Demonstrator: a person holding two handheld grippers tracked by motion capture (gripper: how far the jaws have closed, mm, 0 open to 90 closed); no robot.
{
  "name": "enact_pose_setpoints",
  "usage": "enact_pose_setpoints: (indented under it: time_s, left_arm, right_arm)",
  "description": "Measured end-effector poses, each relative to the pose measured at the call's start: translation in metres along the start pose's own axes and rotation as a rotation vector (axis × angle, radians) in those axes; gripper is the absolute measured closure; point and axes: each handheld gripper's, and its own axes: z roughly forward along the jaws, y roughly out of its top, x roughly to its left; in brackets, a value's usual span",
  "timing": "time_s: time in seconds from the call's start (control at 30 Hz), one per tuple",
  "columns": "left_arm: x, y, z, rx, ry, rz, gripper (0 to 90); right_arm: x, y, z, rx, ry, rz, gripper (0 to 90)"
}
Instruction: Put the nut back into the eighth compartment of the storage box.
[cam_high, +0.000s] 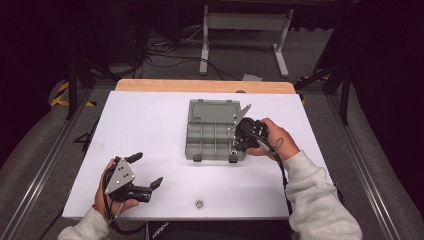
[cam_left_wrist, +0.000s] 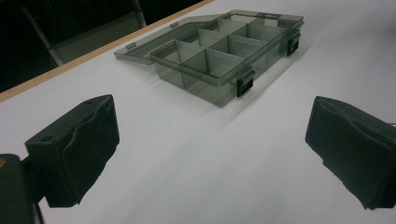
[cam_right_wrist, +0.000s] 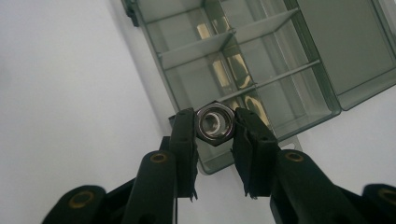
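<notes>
A hex nut (cam_right_wrist: 214, 123), at the centre of the right gripper view, was pinched between the right gripper (cam_right_wrist: 214, 125) pads above the open compartment box (cam_right_wrist: 261, 70). At lower left of the high view, the left gripper (cam_high: 147, 170) stood spread wide, holding nothing. No legible writing appeared.

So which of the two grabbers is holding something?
The right gripper, above the open box, pinches a shiny hex nut. The left gripper is wide open with nothing in it.

My black tool (cam_right_wrist: 214, 122) grips a shiny silver nut (cam_right_wrist: 214, 123); the compartment box (cam_right_wrist: 261, 60) is smoky grey-green, the surface (cam_high: 150, 130) plain white.
</notes>
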Motion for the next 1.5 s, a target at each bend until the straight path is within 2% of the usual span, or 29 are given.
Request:
enact_pose_setpoints:
  time_s: [0.13,0.3,0.43,0.6,0.9,1.27,1.5]
  left_arm:
    - [0.001,0.0,-0.001,-0.014,0.001,-0.009,3.4]
    - [0.0,0.003,-0.006,-0.043,0.0,-0.009,3.5]
    - [0.001,0.002,-0.006,-0.042,-0.003,-0.023,3.5]
    - [0.001,0.002,-0.005,-0.039,-0.003,-0.016,3.5]
    - [0.001,0.002,-0.005,-0.033,-0.008,-0.018,3.5]
    - [0.001,0.002,-0.006,-0.037,-0.005,-0.012,3.4]
    - [0.001,0.002,-0.005,-0.033,-0.005,-0.008,3.5]
  right_arm:
    - [-0.01,0.0,0.01,0.023,0.011,0.02,70.6]
    - [-0.013,0.002,0.017,0.044,0.016,0.03,70.6]
    - [-0.015,0.002,0.025,0.075,0.016,0.039,70.6]
    - [-0.021,-0.001,0.035,0.102,0.021,0.06,70.6]
    - [-0.024,-0.003,0.043,0.11,0.023,0.075,70.5]
    - [-0.027,-0.005,0.044,0.107,0.017,0.088,70.5]
    - [-0.028,-0.007,0.043,0.097,0.011,0.096,64.8]
